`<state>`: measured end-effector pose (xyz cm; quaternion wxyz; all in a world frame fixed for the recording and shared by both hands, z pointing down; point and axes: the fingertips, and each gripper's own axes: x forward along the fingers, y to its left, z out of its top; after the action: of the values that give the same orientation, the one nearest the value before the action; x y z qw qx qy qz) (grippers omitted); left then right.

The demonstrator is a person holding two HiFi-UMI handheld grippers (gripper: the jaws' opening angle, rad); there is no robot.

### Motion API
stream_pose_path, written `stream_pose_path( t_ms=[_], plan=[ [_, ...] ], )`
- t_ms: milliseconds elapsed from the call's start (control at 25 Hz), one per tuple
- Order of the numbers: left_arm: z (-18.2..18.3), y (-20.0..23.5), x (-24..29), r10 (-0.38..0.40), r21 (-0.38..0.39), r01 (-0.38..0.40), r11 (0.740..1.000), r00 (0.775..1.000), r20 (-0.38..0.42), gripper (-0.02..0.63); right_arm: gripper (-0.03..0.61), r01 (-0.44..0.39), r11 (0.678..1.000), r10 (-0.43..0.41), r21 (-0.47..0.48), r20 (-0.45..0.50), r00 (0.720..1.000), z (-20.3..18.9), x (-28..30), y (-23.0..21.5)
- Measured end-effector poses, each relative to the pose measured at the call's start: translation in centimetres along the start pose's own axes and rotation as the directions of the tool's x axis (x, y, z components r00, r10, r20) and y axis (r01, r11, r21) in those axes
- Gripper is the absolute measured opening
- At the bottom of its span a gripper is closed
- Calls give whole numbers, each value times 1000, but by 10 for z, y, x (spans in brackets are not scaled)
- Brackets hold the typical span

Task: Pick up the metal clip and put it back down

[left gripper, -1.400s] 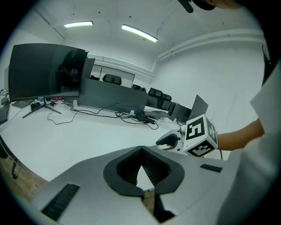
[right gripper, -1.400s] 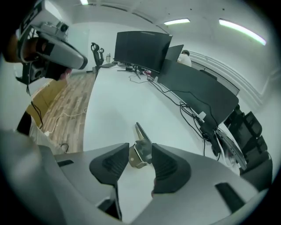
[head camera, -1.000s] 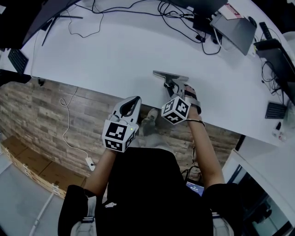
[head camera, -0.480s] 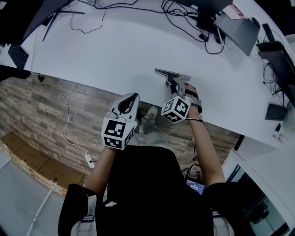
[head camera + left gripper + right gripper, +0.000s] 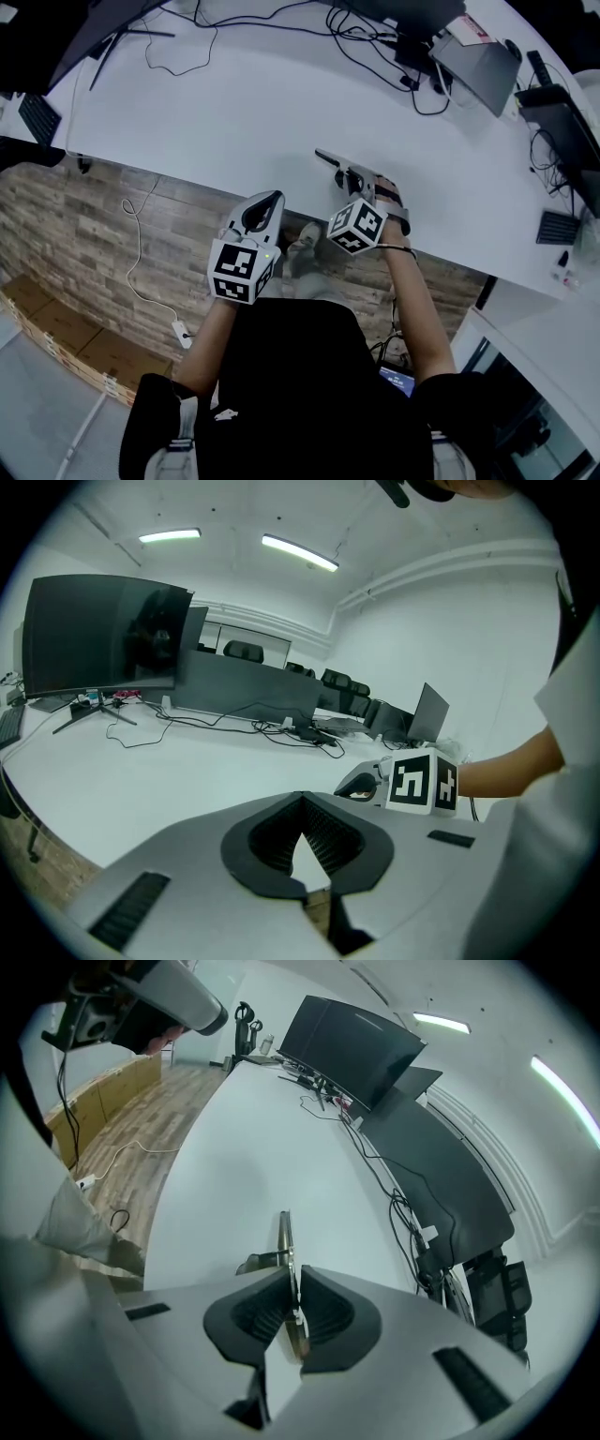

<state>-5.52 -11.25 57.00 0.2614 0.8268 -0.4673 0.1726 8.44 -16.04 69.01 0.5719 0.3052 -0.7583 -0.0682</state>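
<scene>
The metal clip, a thin silver piece with a wide flat bar, lies near the front edge of the white desk. My right gripper points down at it. In the right gripper view its jaws have just been closing and now the right gripper pinches the clip's thin handle, with the rest of the clip sticking out ahead over the desk. My left gripper hovers off the desk edge above the floor. The left gripper has its jaw tips touching and nothing between them.
Tangled black cables and a grey laptop sit at the desk's far side, with dark monitors behind. A keyboard is at far left and a black device at right. Wood-look floor lies below the desk edge.
The right gripper's jaws went from wide open to closed on the clip's handle. The clip's flat bar has swung slightly. The left gripper stayed where it was.
</scene>
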Motion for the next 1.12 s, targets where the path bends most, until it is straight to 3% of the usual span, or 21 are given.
stream_pose_path(
  t_ms=[600,840,1120],
  plan=[
    [42,-6,-13,-30,16,29,999,997,76,9,29,-19,981,16,193,17,1000,7,-42,-10],
    [60,-11,-22,-27,33,24,999,994,110,9,29,-40,942,14,333,80,997,15,-67,-16],
    [98,-7,-39,-2,76,-12,997,982,186,9,29,5,878,-98,478,169,981,27,-111,-55]
  ],
)
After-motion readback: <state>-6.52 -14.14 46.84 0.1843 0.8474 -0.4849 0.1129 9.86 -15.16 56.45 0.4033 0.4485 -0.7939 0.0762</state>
